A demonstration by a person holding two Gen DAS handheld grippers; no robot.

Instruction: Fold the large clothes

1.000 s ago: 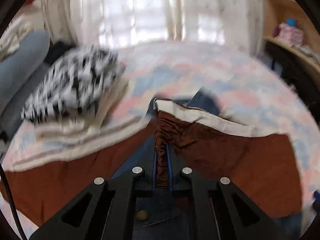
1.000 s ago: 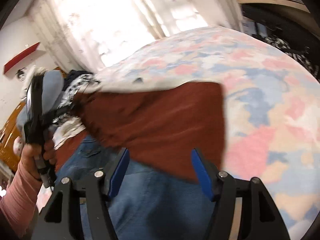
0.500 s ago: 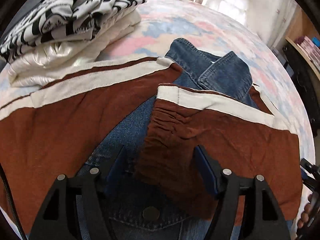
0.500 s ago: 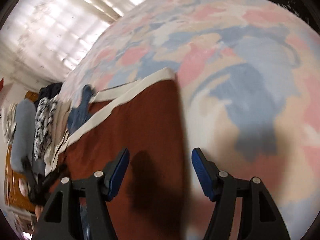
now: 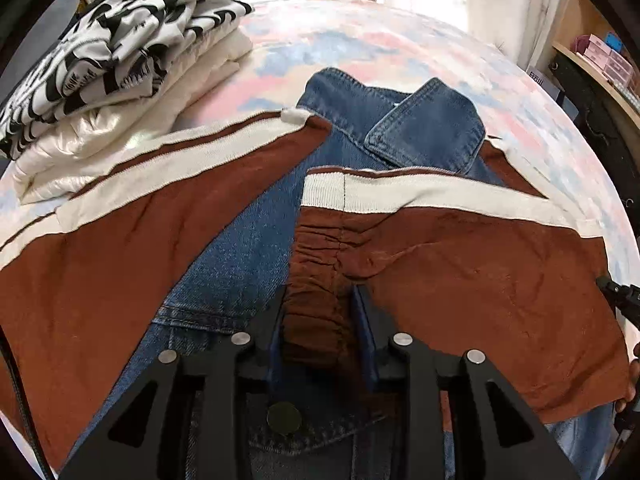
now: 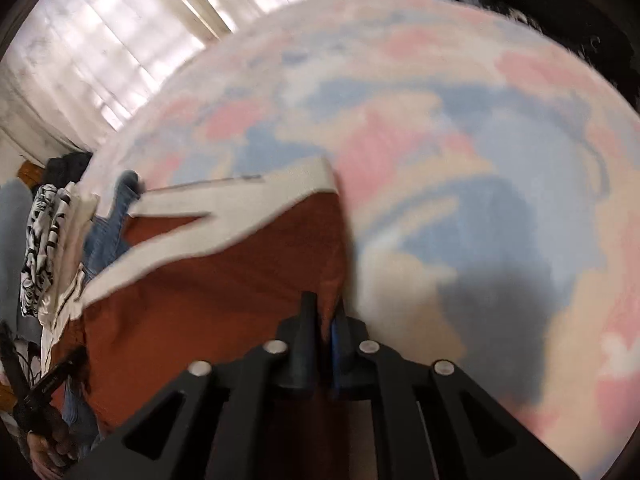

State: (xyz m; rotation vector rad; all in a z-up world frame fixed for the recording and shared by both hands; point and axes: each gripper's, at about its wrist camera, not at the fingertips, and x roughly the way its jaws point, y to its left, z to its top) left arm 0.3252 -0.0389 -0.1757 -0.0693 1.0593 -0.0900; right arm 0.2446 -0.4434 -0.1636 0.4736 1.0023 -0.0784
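Observation:
A rust-brown garment with a cream ribbed band (image 5: 460, 268) lies spread over a blue denim jacket (image 5: 424, 120) on the pastel bedspread (image 5: 360, 44). In the left wrist view my left gripper (image 5: 322, 304) has its jaws part-closed around the gathered brown fabric edge, with a gap still showing. In the right wrist view my right gripper (image 6: 322, 312) is shut on the right edge of the brown garment (image 6: 224, 288), low over the bedspread (image 6: 460, 160).
A stack of folded clothes, black-and-white patterned (image 5: 116, 40) on cream (image 5: 132, 120), sits at the far left of the bed. Curtains hang behind. A shelf with boxes (image 5: 600, 56) stands at the right. The other hand and gripper show at lower left (image 6: 44, 408).
My left gripper let go of the gathered fabric, opened, and has now narrowed around it again. My right gripper was open over the garment and has closed on its right edge.

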